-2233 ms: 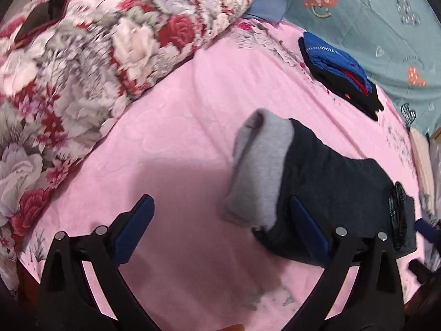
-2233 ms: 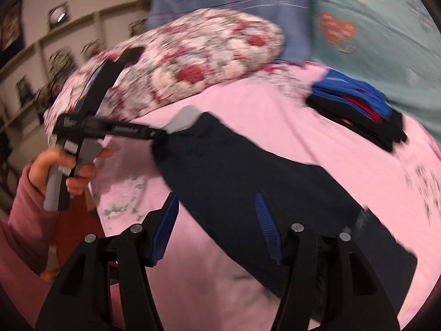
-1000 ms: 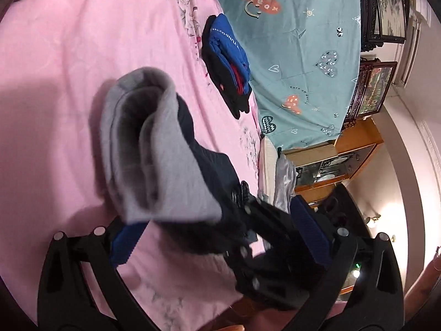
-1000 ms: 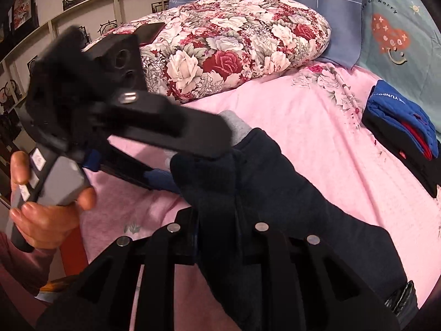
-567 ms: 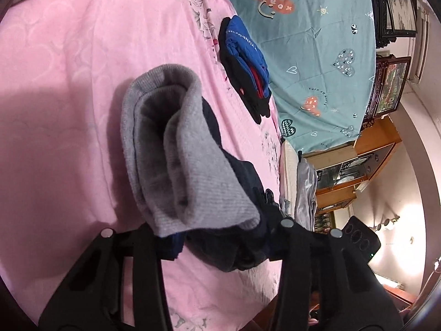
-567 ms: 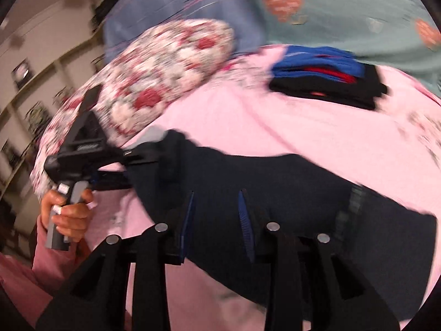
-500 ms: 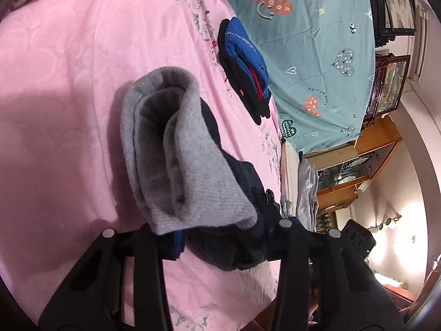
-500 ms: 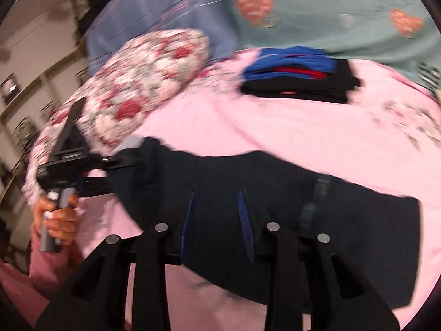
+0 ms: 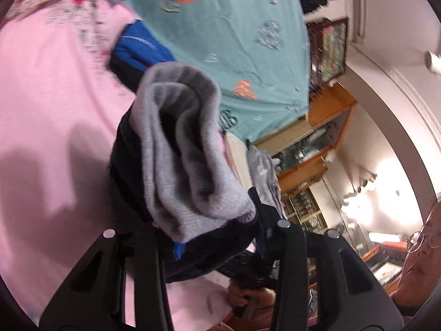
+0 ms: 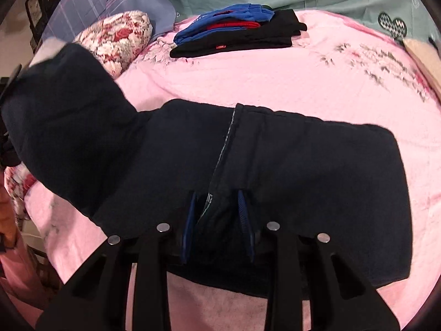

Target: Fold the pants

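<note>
Both tongs, left point(image 9: 217, 237) and right point(image 10: 217, 220), grip the dark pants point(image 10: 303, 165) over a pink bedsheet point(image 10: 275, 82), apparently a bedroom.

Pants point(image 10: 303, 160) were matt dark cloth, lining point(image 9: 187, 165) fuzzy grey fleece; sheet point(image 10: 275, 77) soft pink textured fabric, grippers point(image 10: 216, 220) matt black plastic.

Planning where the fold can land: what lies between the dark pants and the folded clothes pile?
Only bare pink bedsheet between pants and pile, in the right wrist view.
</note>
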Available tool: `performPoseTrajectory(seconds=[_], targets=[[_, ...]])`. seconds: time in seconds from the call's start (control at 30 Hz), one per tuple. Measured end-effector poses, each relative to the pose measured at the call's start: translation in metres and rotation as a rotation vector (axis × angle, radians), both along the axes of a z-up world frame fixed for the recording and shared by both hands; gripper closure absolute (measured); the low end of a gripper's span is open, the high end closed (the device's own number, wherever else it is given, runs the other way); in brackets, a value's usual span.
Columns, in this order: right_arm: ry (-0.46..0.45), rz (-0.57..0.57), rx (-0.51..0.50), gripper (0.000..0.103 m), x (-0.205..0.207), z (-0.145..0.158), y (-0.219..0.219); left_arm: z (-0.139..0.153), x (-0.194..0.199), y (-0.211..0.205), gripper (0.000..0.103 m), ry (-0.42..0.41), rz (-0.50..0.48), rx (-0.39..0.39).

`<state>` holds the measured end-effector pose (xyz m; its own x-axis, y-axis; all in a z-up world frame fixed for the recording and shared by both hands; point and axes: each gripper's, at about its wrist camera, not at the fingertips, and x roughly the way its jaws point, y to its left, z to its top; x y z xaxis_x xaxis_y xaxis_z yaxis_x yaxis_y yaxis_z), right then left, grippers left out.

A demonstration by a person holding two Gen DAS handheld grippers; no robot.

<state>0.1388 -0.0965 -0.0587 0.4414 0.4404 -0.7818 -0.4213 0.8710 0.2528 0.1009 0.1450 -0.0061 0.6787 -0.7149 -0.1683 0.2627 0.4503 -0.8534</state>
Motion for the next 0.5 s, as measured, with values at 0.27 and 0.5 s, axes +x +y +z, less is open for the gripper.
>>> performPoseTrajectory(seconds=[0.27,0.5], targets=[[0.064,0.025,0.179,0.059,-0.015,0.017,-0.052,-0.005,0.07,-0.148,0.063,0.016,-0.258,0.069],[0.081,-0.022,0.211,0.052,-0.042,0.018,-0.113,-0.042,0.088,-0.209,0.035,0.108,-0.347,0.209]])
